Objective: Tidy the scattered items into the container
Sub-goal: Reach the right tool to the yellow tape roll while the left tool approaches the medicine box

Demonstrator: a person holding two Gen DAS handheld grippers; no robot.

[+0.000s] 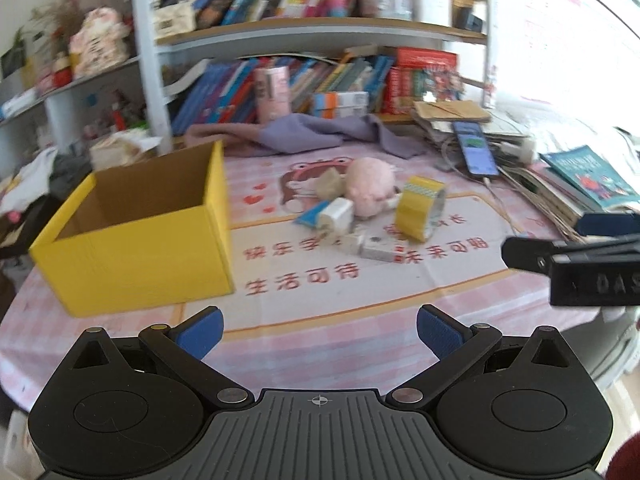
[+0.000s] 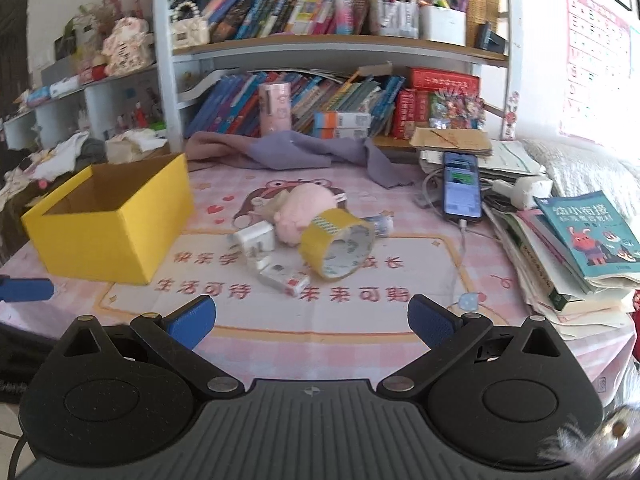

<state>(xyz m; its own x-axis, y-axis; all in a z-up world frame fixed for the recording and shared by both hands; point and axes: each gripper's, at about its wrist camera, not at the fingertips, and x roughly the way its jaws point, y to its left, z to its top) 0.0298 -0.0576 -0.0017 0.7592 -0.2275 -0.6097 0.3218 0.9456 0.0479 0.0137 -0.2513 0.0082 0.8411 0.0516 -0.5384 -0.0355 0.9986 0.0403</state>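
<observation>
Clearly, both grippers are held low over the near edge of the tabletop [image 2: 400,208], which is covered by a pink checked cloth. The left gripper [image 1: 319,330] is seen with its jaws spread wide and nothing between them; the right gripper [image 2: 311,320] is likewise wide open and empty. From the right wrist view, the yellow box [image 2: 108,220] is found at ten o'clock, open-topped, with no contents visible inside. The scattered items are clustered at twelve o'clock, well apart from both grippers: a roll of yellow tape [image 2: 336,246] lying tilted on its side, a pink plush toy [image 2: 306,210] touching it behind, a white charger [image 2: 254,238] just beside the toy, and a small white packet [image 2: 282,276] nearest the jaws. A phone [image 2: 462,184] is seen at one o'clock beside stacked books [image 2: 576,248].
</observation>
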